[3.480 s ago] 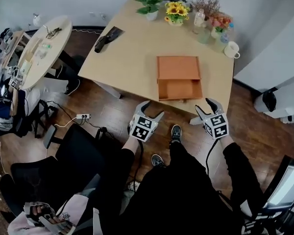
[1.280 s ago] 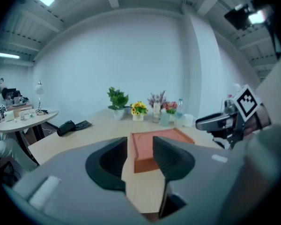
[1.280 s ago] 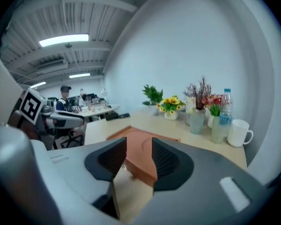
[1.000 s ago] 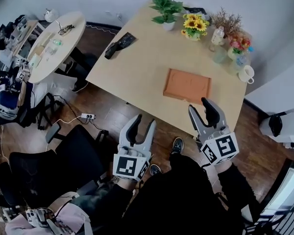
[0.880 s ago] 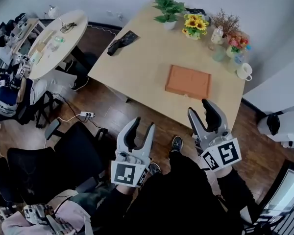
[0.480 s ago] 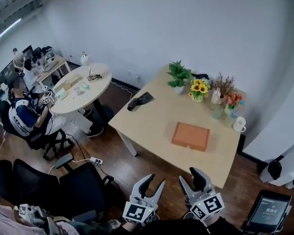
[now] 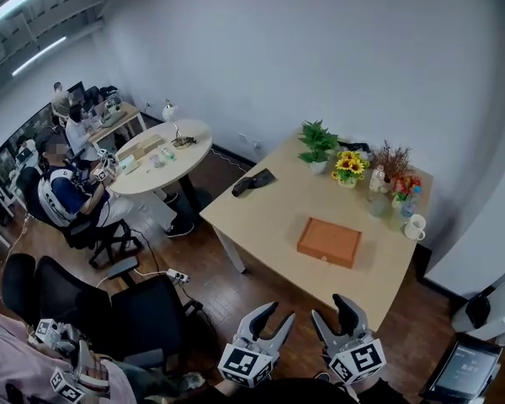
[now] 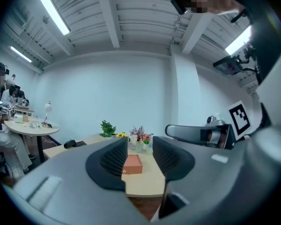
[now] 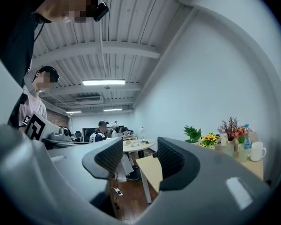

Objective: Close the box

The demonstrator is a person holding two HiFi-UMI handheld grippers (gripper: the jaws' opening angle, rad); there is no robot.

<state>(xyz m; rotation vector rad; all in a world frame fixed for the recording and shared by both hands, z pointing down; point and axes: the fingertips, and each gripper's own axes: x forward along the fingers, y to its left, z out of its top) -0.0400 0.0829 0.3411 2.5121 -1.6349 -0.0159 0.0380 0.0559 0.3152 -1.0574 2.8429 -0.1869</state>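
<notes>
The orange box (image 7: 329,241) lies flat and closed on the wooden table (image 7: 269,217), near its front edge. Both grippers are held low at the bottom of the head view, well short of the table and touching nothing. My left gripper (image 7: 273,316) is open and empty; in the left gripper view the box (image 8: 132,164) shows far off between its fingers (image 8: 116,157). My right gripper (image 7: 332,314) is empty and its jaws are opening. The right gripper view looks past the table corner (image 9: 152,170), with only floor between the pads (image 9: 172,159).
Potted plant (image 7: 318,144), sunflowers (image 7: 349,167), vases and a white mug (image 7: 415,226) line the table's far edge; a black object (image 7: 254,182) lies at its left. A round table (image 7: 164,146) with seated people, black chairs (image 7: 143,310) and a floor power strip (image 7: 177,275) are at left.
The box, open in the earliest frame, is closed. The view has pulled back and tilted up; the table looks farther away and both grippers have dropped to the frame's bottom edge.
</notes>
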